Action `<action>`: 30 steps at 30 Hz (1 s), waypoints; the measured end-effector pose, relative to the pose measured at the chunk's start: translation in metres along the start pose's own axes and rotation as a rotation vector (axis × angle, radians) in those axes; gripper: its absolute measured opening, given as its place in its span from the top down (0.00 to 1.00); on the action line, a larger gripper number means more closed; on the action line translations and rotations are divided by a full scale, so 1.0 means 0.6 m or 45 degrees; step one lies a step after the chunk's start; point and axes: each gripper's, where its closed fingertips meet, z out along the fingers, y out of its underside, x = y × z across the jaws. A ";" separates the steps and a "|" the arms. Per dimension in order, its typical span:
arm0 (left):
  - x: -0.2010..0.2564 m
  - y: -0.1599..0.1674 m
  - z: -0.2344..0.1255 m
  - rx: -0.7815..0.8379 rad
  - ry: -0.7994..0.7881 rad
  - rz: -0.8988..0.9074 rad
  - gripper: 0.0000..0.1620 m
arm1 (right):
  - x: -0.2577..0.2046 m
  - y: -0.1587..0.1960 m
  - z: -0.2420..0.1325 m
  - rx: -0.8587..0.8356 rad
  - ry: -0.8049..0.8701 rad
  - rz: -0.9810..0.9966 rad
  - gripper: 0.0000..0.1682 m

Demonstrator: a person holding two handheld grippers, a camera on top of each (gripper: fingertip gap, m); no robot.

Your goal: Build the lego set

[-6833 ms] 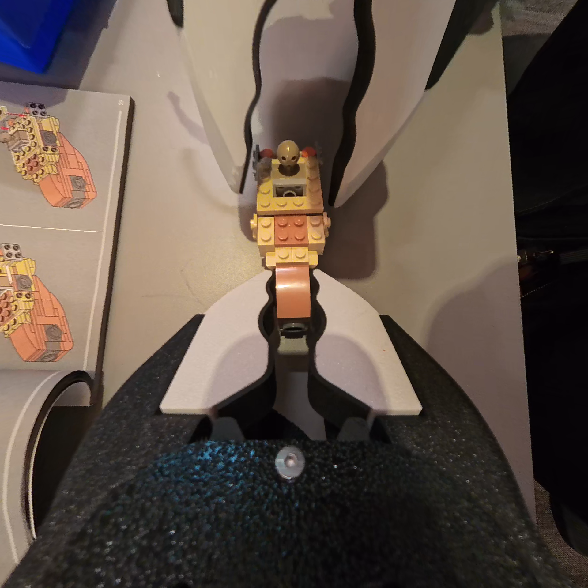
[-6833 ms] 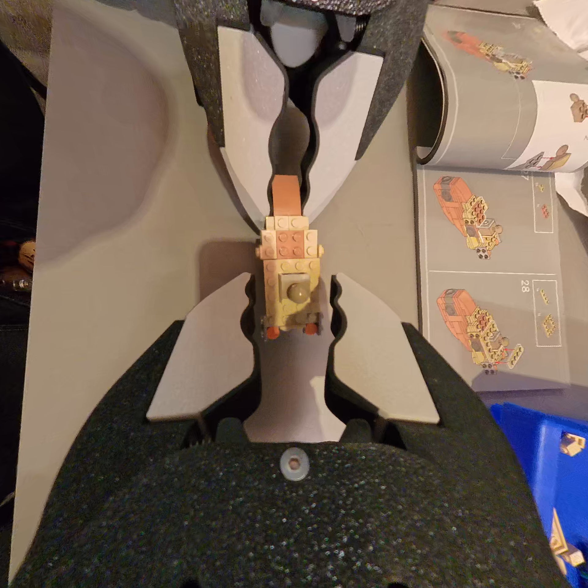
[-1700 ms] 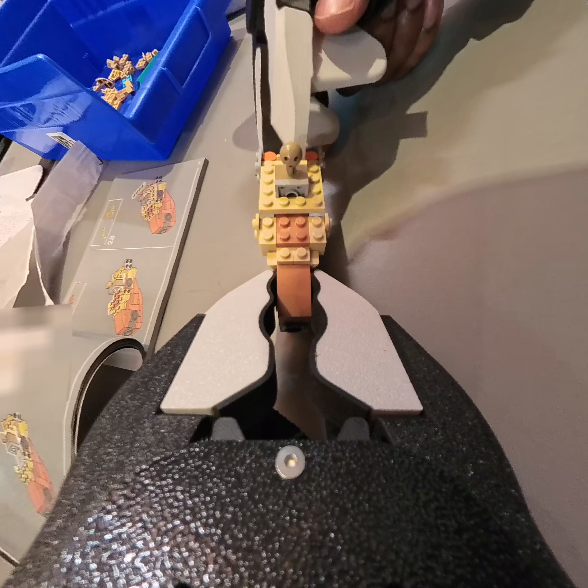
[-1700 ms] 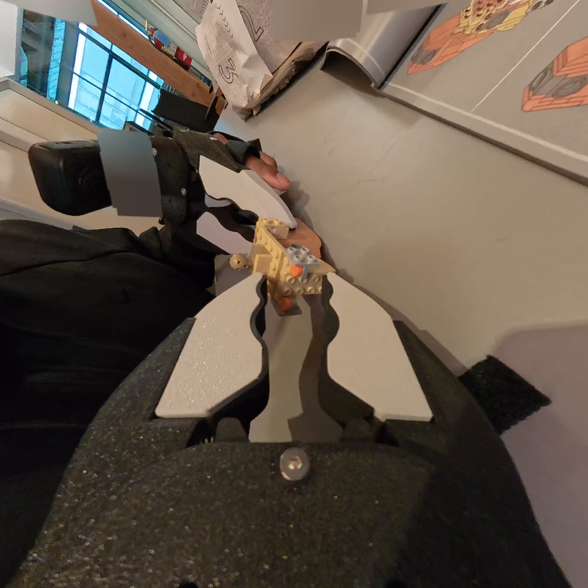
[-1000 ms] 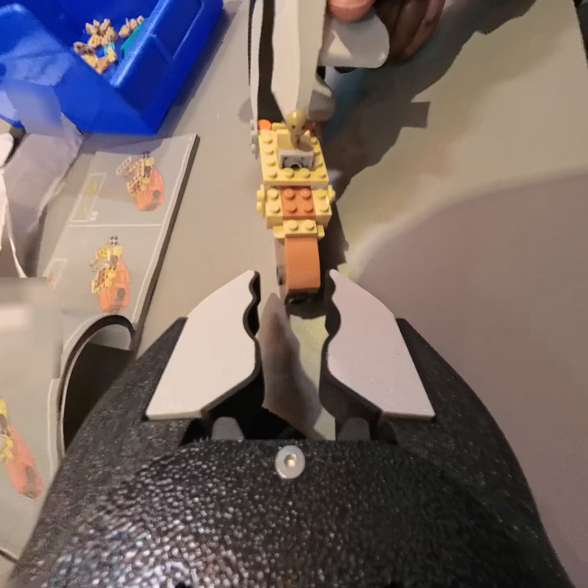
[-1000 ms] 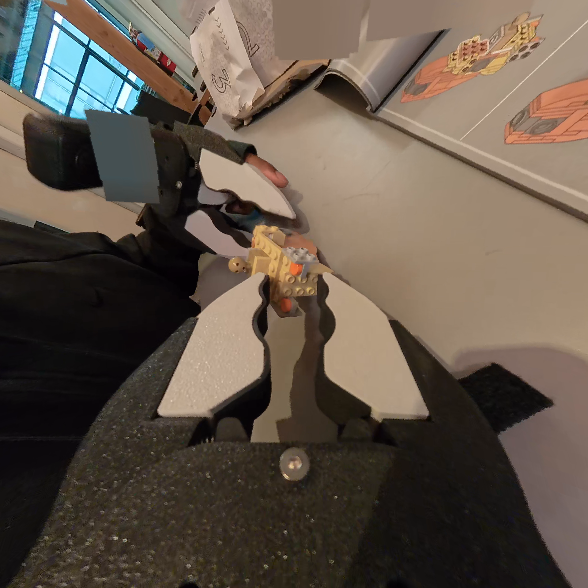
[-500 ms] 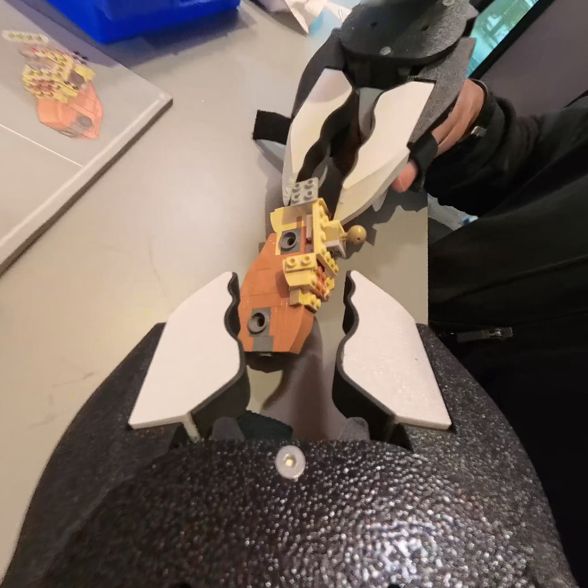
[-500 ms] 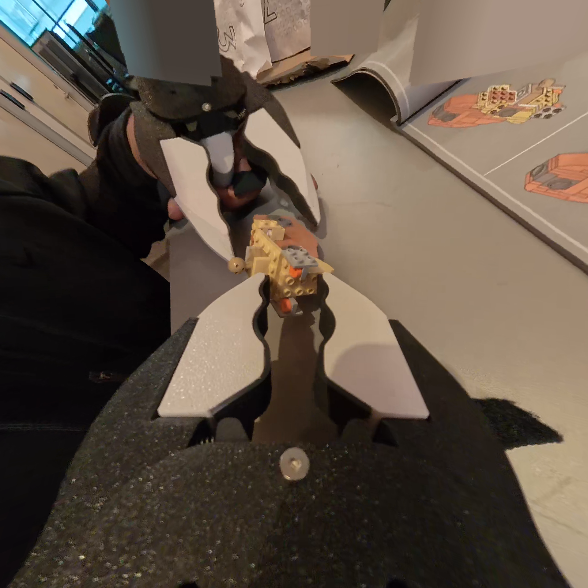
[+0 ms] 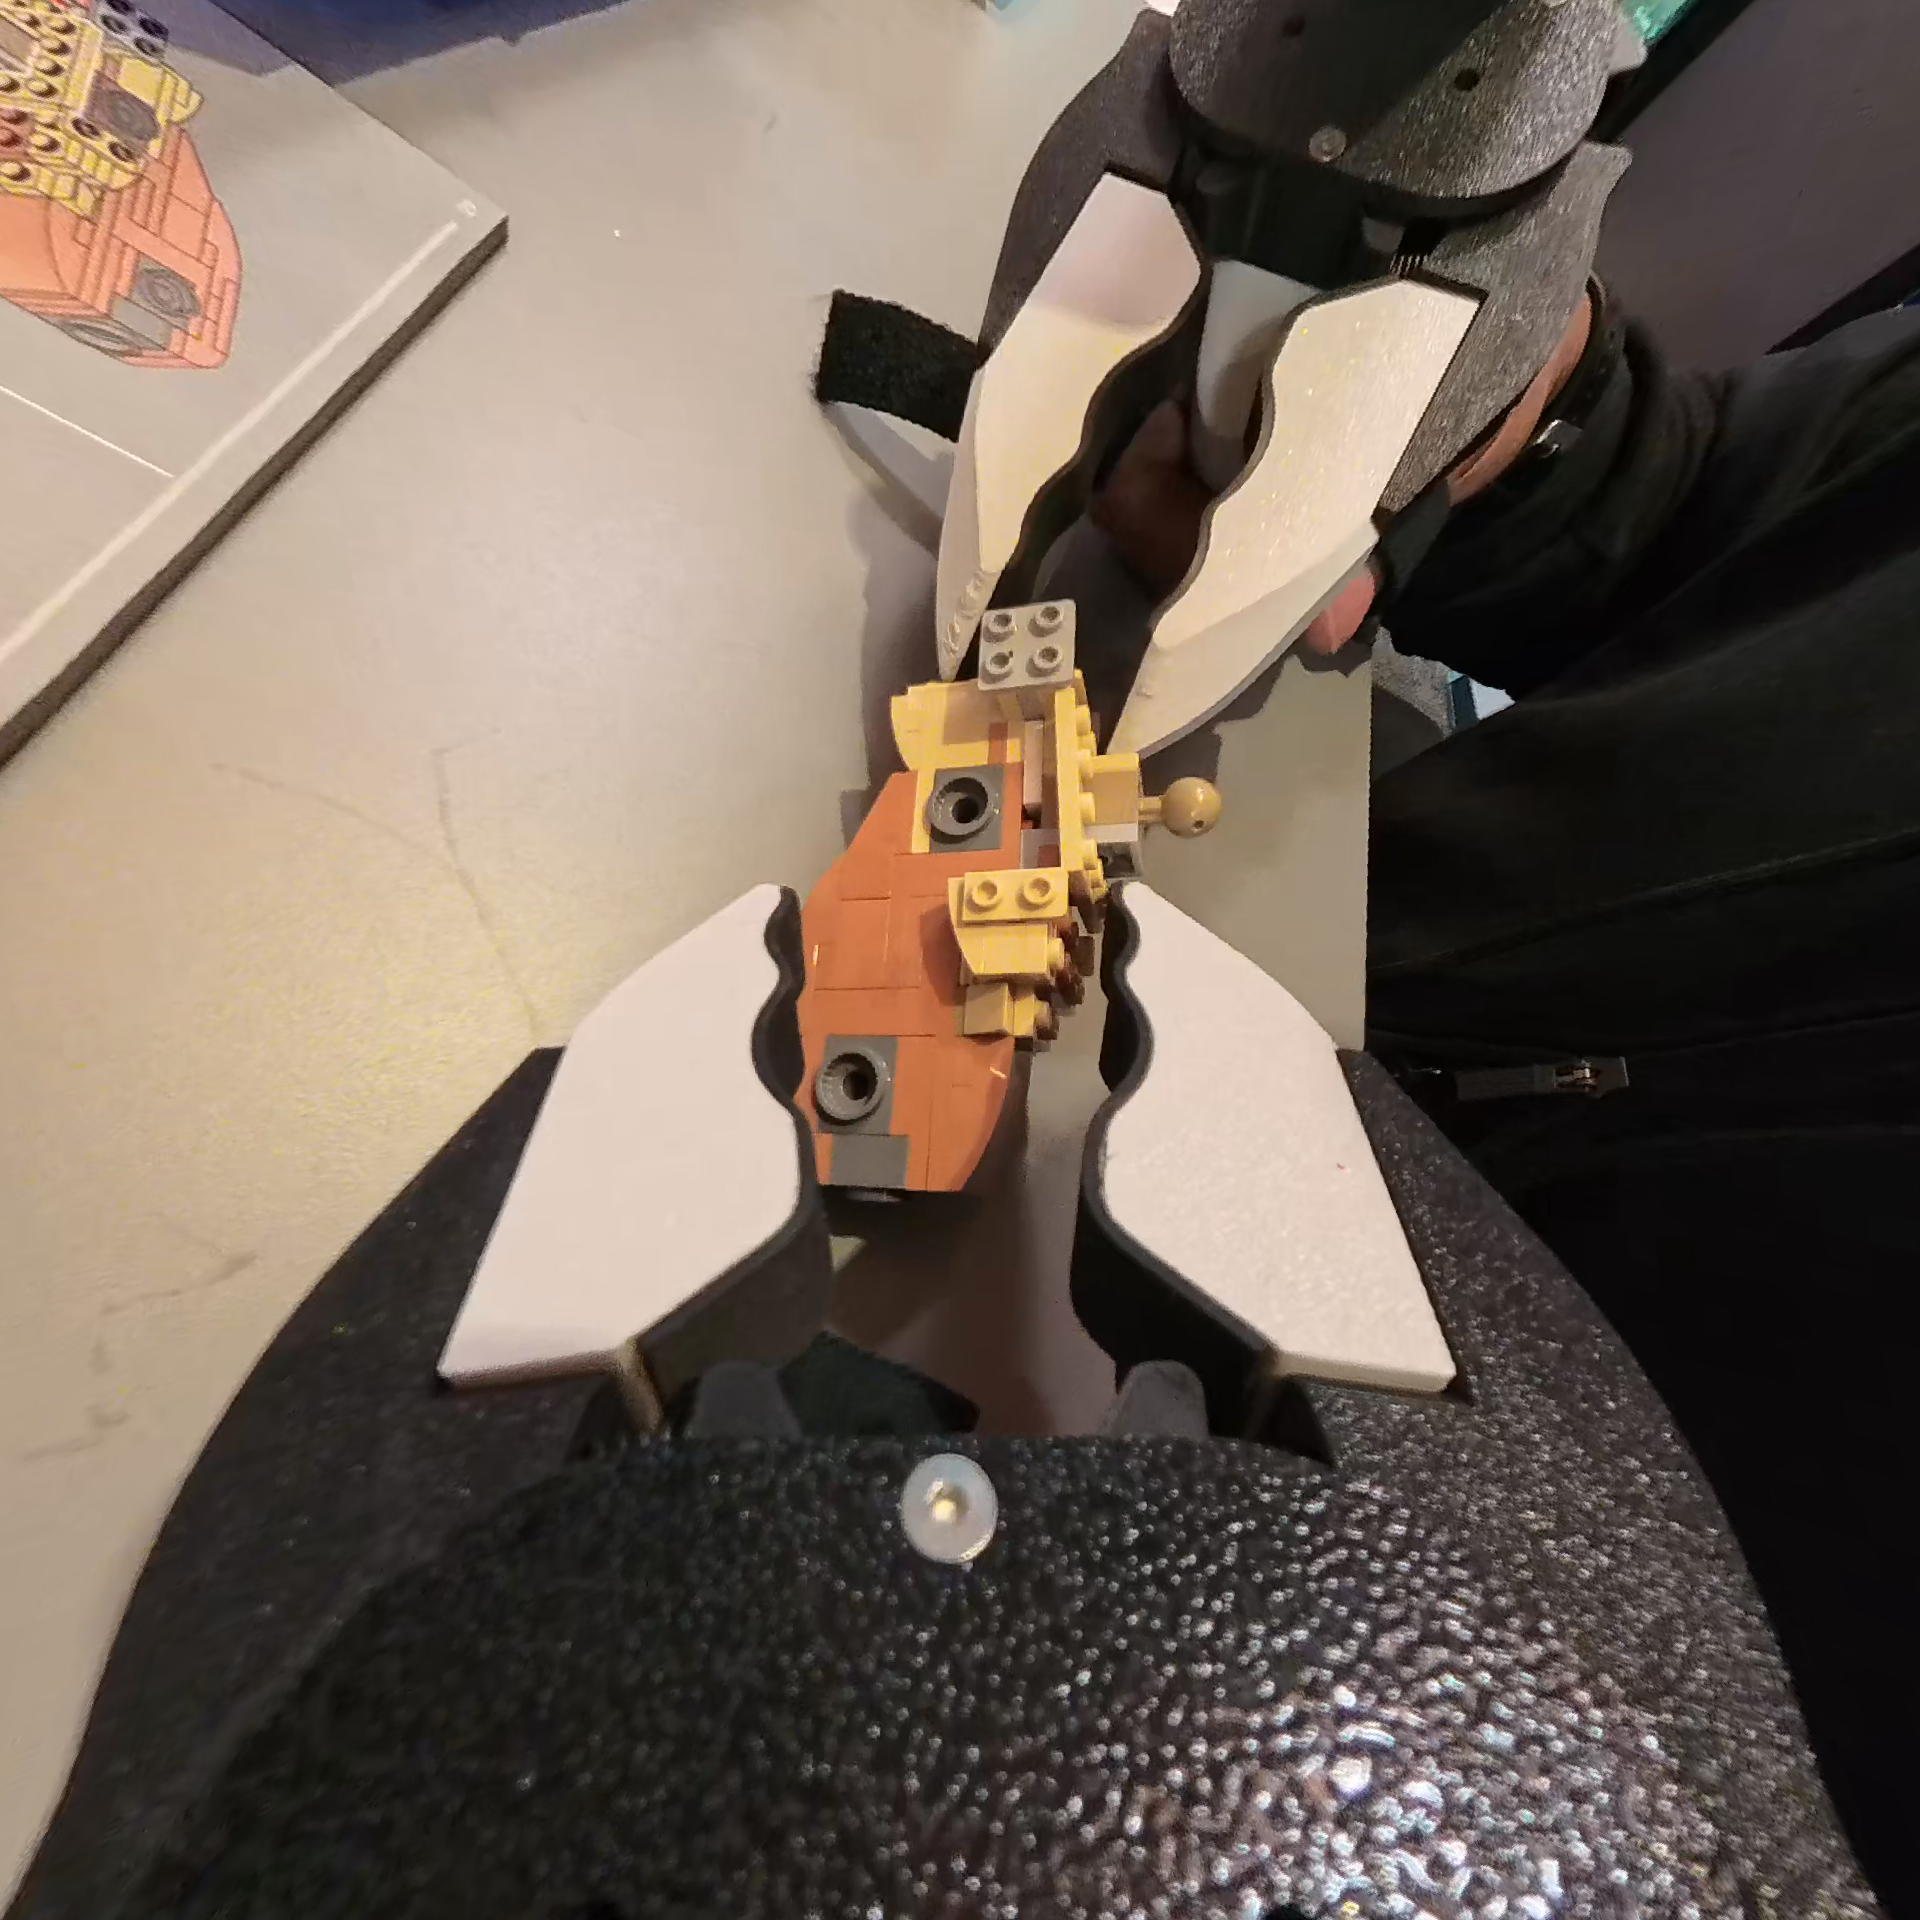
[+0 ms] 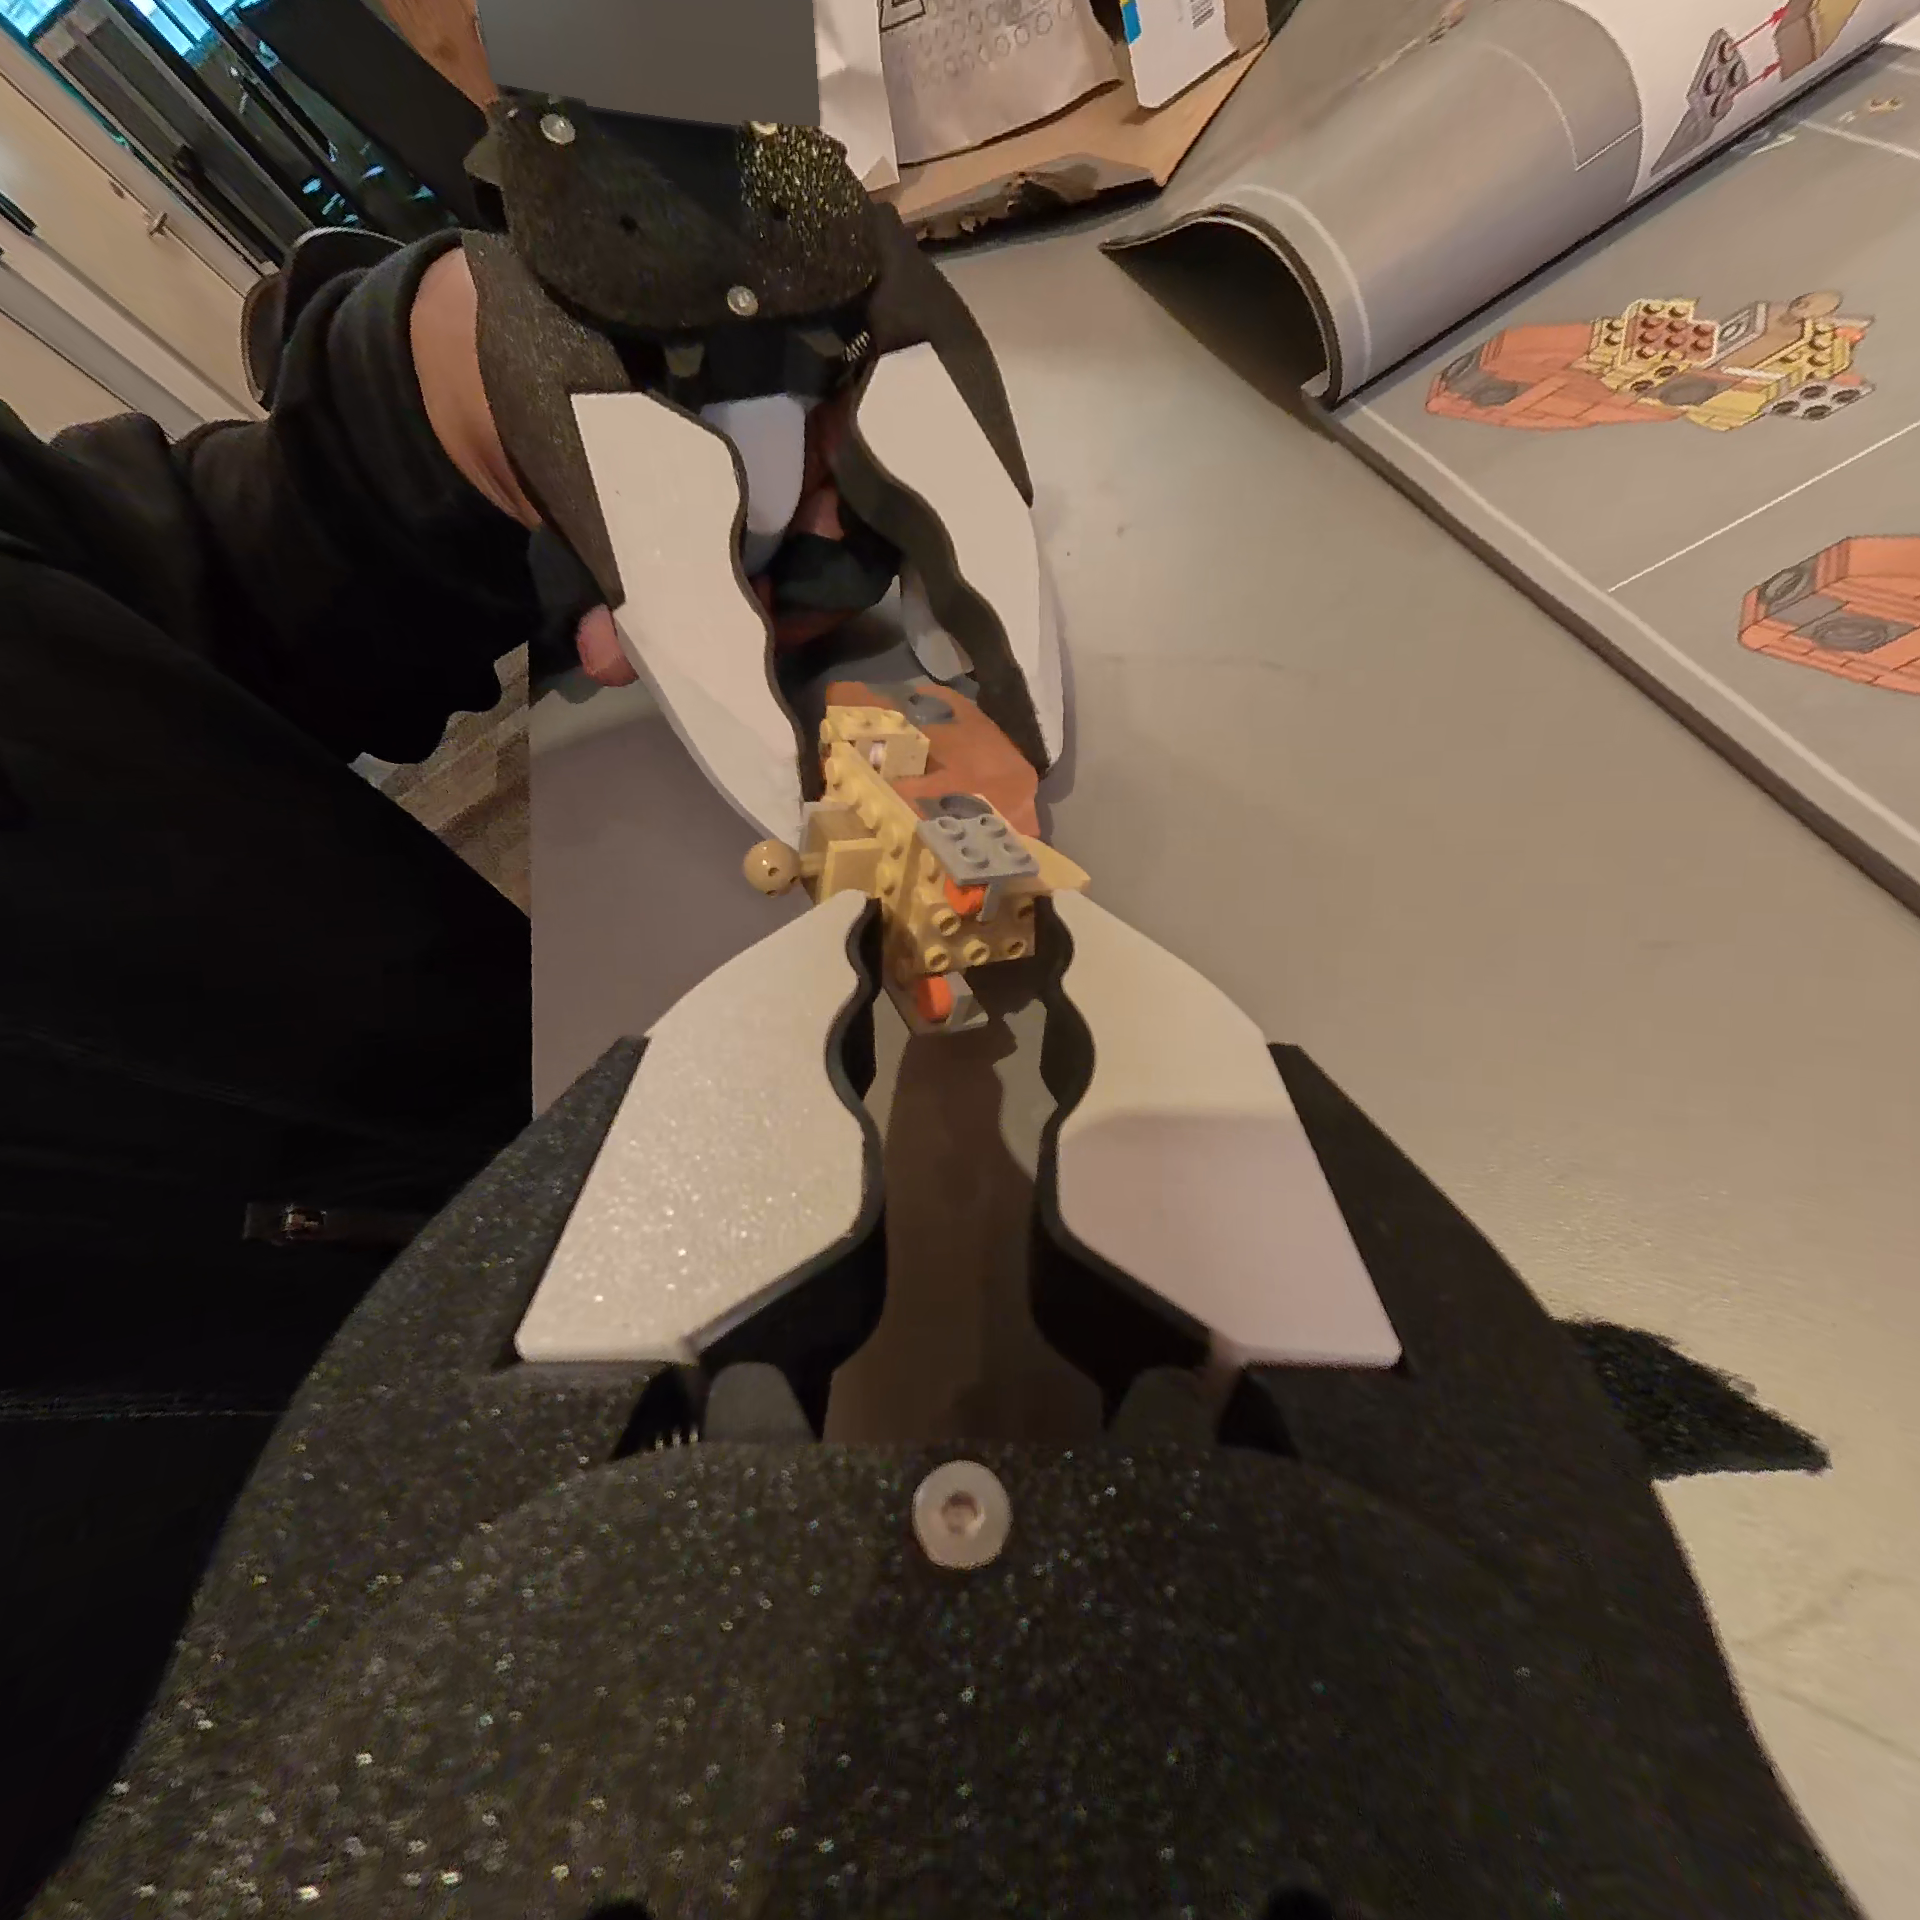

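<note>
- Tongs first: left gripper [image 9: 951, 914] spread wide, straddling the orange tail of the lego model [image 9: 894, 997], one finger right against the hull, a gap on the other side, so no squeeze yet.
- Right gripper [image 10: 961, 925] clamped shut on the tan nose end, carrying the whole thing alone by the look of it.
- Gray table [image 9: 416, 727] underneath, with the model held up off it, rolled onto its side, near the person's edge.
- Instruction booklet [image 10: 1662, 520] lying open farther back, well apart from the action.
- Looks like a hand-over or re-grip, so: close the left on the flat orange sides, not on the tan stud cluster sticking out.
- Keep the right clamped until the left feels solid, then let go slowly.
- Watch the gray 2x2 plate [image 9: 1027, 646] up by the nose; seems perched and easy to knock.
- Same for the tan ball-ended knob [image 9: 1190, 808]: steer clear, probably pops off with any side bump.
</note>
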 end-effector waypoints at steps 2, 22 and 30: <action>0.000 0.001 0.000 -0.003 -0.003 0.008 0.67 | 0.000 0.001 0.001 -0.006 0.002 -0.004 0.83; 0.019 0.001 0.001 0.018 0.028 0.113 0.78 | 0.002 0.013 0.005 -0.067 -0.025 0.057 0.87; 0.020 0.007 -0.022 0.071 -0.087 0.306 0.67 | 0.002 0.016 0.009 -0.117 -0.061 0.095 0.86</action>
